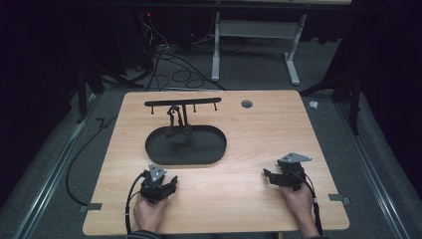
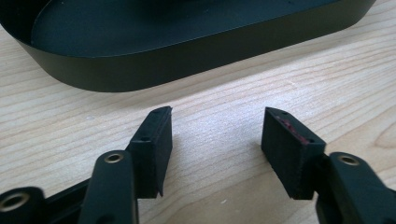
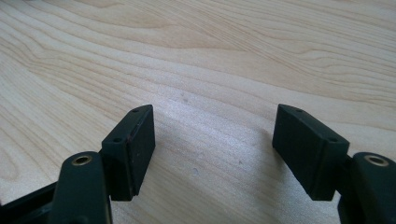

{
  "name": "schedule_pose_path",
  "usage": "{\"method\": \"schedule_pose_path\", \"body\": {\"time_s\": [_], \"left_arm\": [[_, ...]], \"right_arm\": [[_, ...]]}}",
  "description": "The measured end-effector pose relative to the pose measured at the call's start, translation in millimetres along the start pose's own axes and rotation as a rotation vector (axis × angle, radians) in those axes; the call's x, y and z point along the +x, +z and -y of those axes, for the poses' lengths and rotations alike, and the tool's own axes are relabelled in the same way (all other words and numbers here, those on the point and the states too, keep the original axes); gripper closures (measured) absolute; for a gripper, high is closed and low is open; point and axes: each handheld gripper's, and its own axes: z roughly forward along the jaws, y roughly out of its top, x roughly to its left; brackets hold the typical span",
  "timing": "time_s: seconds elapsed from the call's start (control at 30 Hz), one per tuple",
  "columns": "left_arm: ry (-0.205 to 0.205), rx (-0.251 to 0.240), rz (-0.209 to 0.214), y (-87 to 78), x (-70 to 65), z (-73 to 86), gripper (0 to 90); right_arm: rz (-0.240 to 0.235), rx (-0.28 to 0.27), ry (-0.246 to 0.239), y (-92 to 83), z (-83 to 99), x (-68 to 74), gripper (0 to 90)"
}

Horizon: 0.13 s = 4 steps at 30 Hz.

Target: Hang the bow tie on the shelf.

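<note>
A black oval tray (image 1: 164, 155) lies at the middle left of the wooden table (image 1: 263, 134). From it rises a thin black rack with a crossbar and small hooks (image 1: 182, 102), and a dark strap-like item (image 1: 174, 117) hangs at its post. My left gripper (image 1: 168, 182) rests on the table just in front of the tray, held by a hand; its jaws stand open with only bare wood between them (image 2: 217, 114), and the tray wall (image 2: 187, 63) is close ahead. My right gripper (image 1: 269, 176) lies at the front right, open over bare wood (image 3: 215, 112).
A round cable hole (image 1: 247, 104) sits near the table's far edge. Grey tape marks stick to the front left (image 1: 93, 206) and front right (image 1: 339, 199) edges. Cables (image 1: 174, 74) and a desk frame (image 1: 256, 45) stand on the floor beyond the table.
</note>
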Motion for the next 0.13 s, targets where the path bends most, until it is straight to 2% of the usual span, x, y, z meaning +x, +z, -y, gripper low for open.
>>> {"method": "schedule_pose_path", "body": {"time_s": [0.13], "left_arm": [[0.000,0.000,0.001,0.0,0.0,0.0,42.4]], "right_arm": [[0.001,0.000,-0.001,0.0,0.0,0.0,31.5]]}}
